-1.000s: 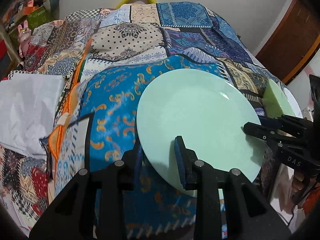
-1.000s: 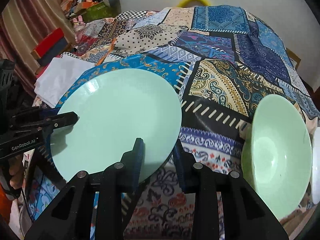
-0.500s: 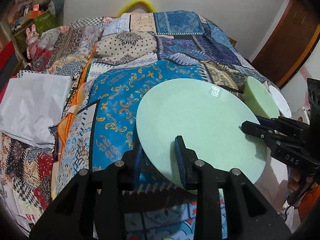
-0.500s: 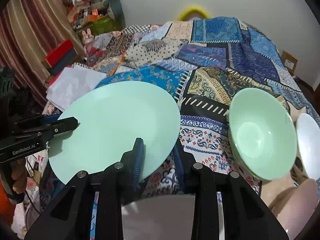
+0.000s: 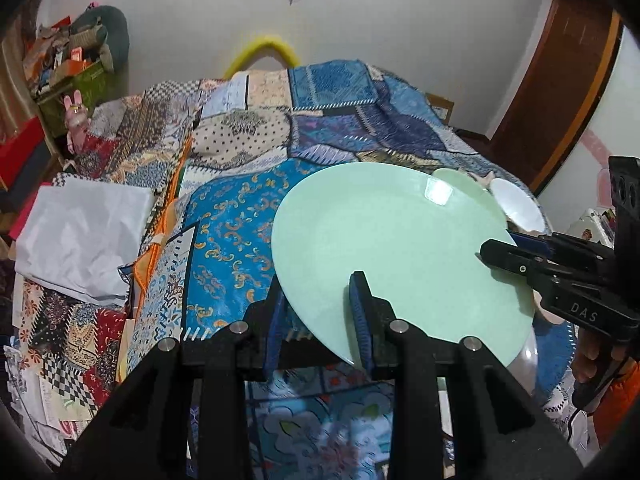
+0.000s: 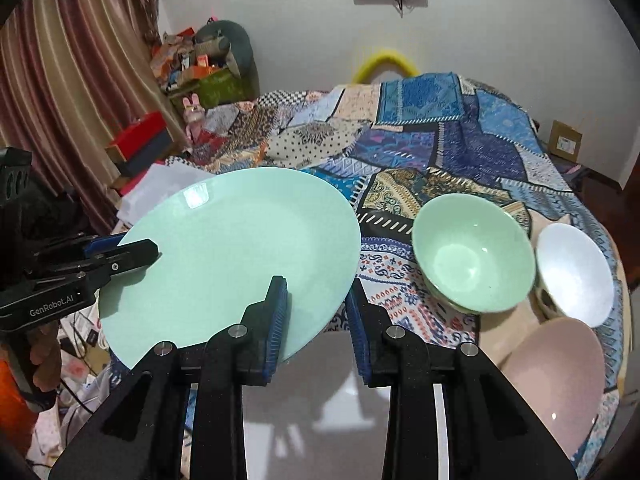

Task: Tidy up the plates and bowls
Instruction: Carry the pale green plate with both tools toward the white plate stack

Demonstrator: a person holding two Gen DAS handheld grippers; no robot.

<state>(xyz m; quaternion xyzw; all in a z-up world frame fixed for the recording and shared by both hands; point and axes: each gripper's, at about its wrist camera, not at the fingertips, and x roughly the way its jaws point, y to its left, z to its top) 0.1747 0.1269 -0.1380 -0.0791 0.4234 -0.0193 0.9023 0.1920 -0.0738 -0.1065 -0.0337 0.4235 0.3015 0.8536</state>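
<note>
Both grippers, left gripper [image 5: 320,312] and right gripper [image 6: 318,312], clamp mint plate [image 6: 232,256] rim. Uneven carry risks slip onto green bowl [image 6: 474,256] at 3 o'clock.

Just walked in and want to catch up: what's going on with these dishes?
A person holds one large mint-green plate with both claws: the left claw and the right claw each pinch its rim on opposite sides, keeping it above the patchwork cloth. A green bowl, a white bowl and a pink bowl sit to the right, not stacked.
</note>
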